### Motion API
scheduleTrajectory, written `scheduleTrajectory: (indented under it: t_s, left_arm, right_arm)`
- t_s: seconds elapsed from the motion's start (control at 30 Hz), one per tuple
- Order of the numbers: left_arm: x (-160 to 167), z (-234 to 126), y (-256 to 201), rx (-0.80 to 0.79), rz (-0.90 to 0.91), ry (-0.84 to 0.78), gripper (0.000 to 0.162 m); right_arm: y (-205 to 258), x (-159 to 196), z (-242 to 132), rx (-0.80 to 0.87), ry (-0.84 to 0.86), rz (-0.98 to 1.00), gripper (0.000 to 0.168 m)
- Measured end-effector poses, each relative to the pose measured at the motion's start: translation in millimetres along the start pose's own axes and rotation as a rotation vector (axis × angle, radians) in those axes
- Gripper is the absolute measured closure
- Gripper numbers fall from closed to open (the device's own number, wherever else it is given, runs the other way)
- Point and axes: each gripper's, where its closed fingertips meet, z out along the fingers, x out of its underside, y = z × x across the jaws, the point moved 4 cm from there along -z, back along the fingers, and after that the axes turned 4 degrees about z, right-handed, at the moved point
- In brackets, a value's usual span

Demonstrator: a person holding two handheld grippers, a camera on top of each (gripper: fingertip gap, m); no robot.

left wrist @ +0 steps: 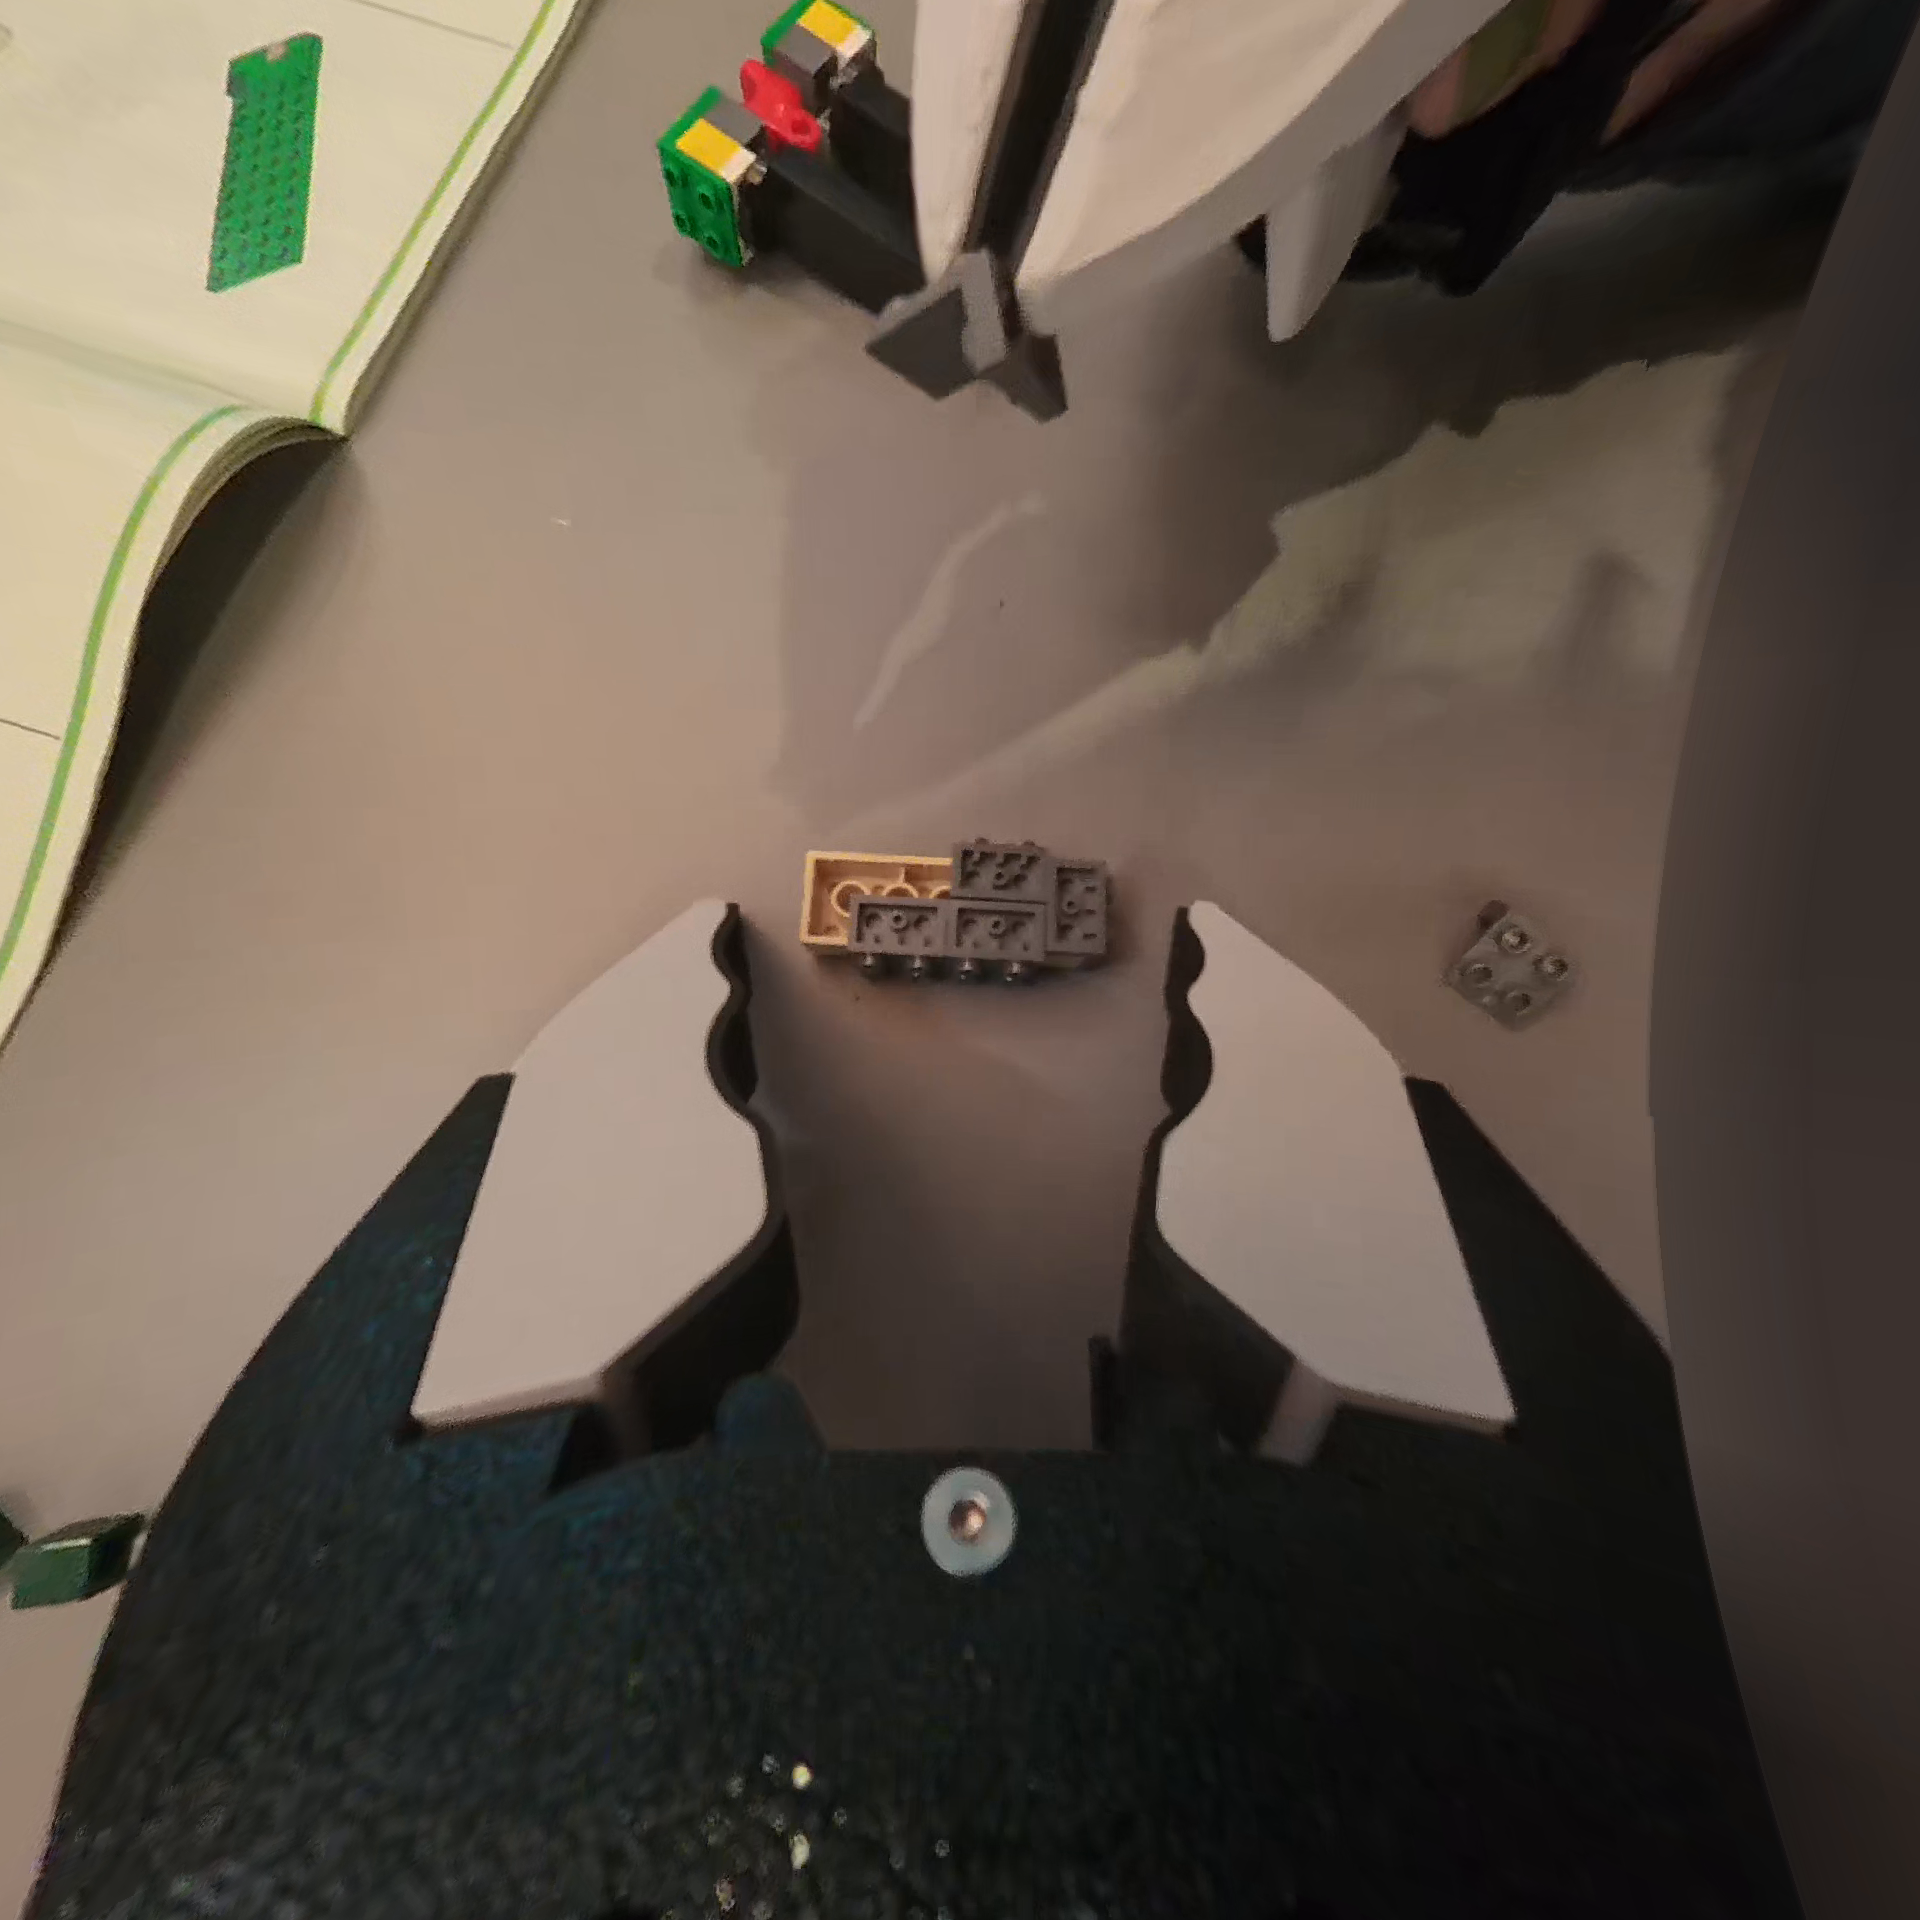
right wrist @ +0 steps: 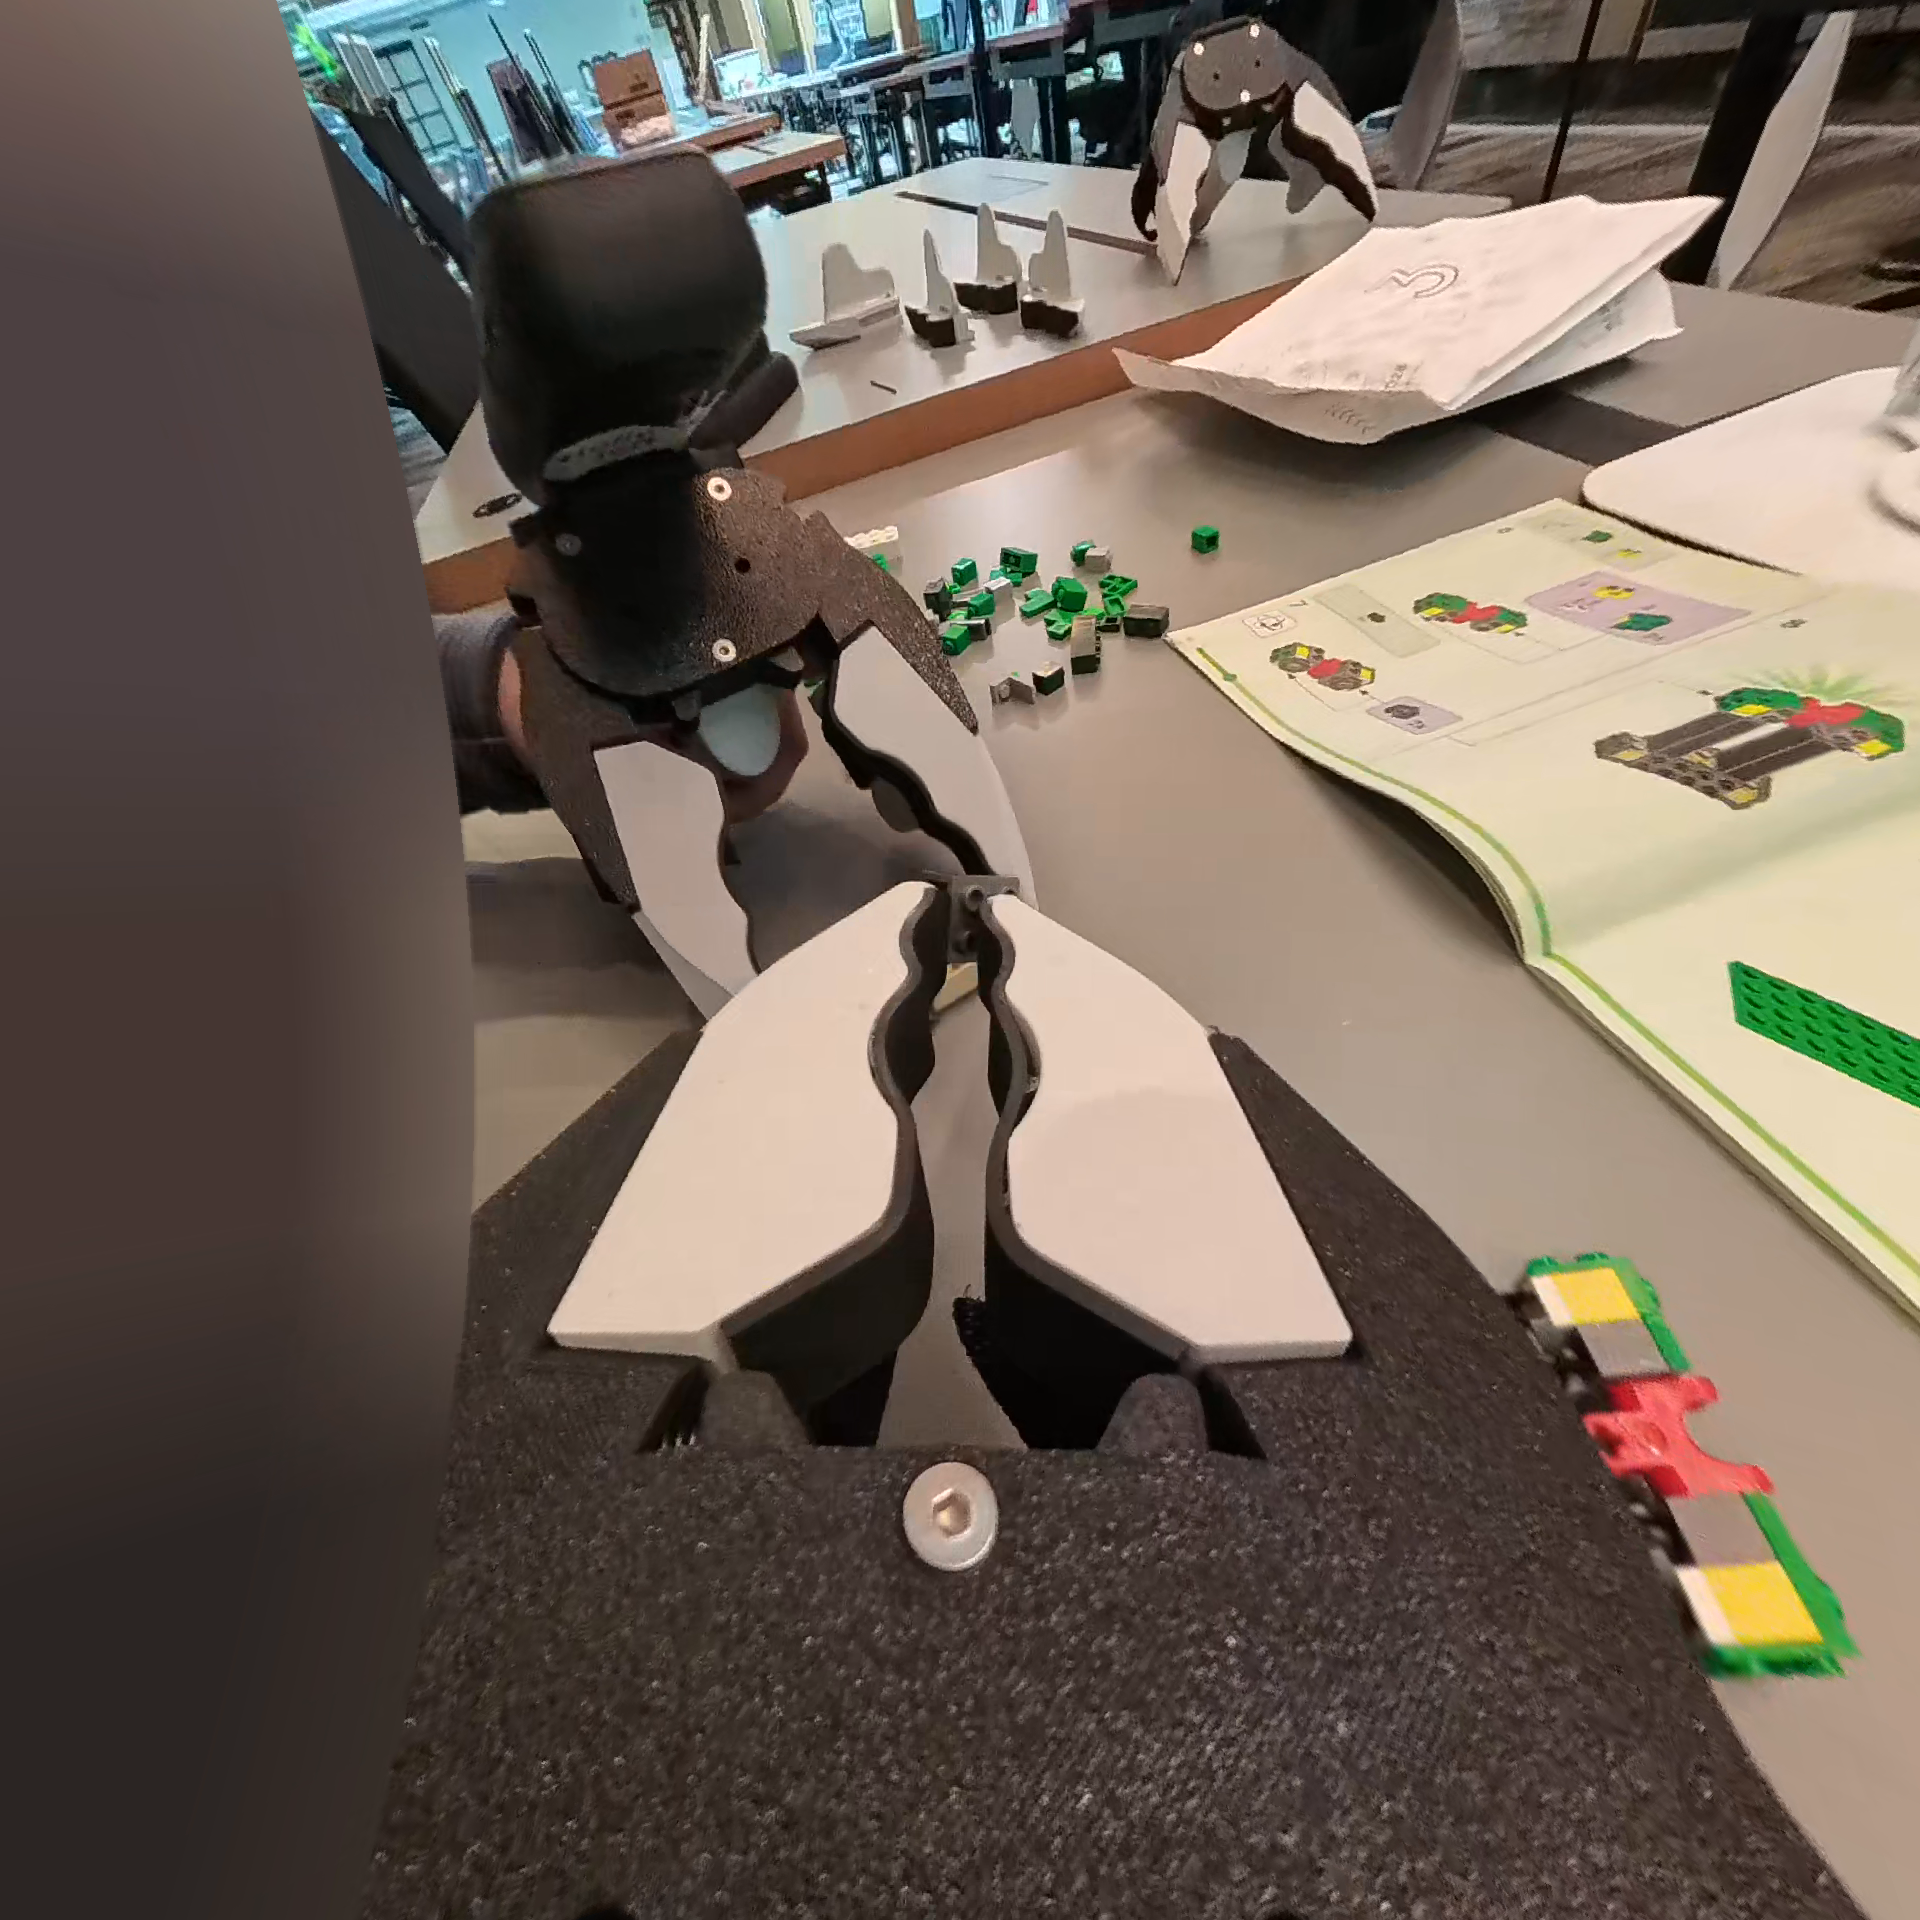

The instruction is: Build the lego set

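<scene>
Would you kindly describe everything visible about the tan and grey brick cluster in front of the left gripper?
The brick cluster is one tan brick lying underside-up with several dark grey pieces joined over its near and right sides, studs poking toward the camera. It looks like glossy plastic, lies flat on the grey table, just beyond the left gripper's open jaws, untouched.

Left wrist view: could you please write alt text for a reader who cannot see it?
The open left gripper hovers over a tan-and-grey brick cluster on a grey table. A loose grey plate lies to the right, an open booklet at upper left.

The instruction booklet point(right wrist: 1621, 790) and crumpled paper bag point(right wrist: 1434, 312) bear printed marks, seemingly too blurred to read.
</scene>
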Motion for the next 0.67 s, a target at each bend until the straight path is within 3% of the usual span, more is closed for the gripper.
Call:
scheduleTrajectory:
  t_s: [0.27,0.4,0.53,0.67]
  left_arm:
    - [-1,1,-1,0.028,-0.018,-0.06,0.084]
    - [-2,3,-1,0.023,0.011,-0.081,0.104]
    - [-2,3,-1,0.011,0.025,-0.077,0.105]
    - [-15,-1,4,-0.201,0.173,-0.162,0.106]
  right_arm:
    - [-3,2,11,-0.018,0.015,0.04,0.163]
    - [-4,2,11,-0.028,0.011,0.059,0.164]
    - [-3,3,10,-0.048,0.017,0.094,0.164]
    - [-4,-1,7,-0.042,-0.024,0.101,0.164]
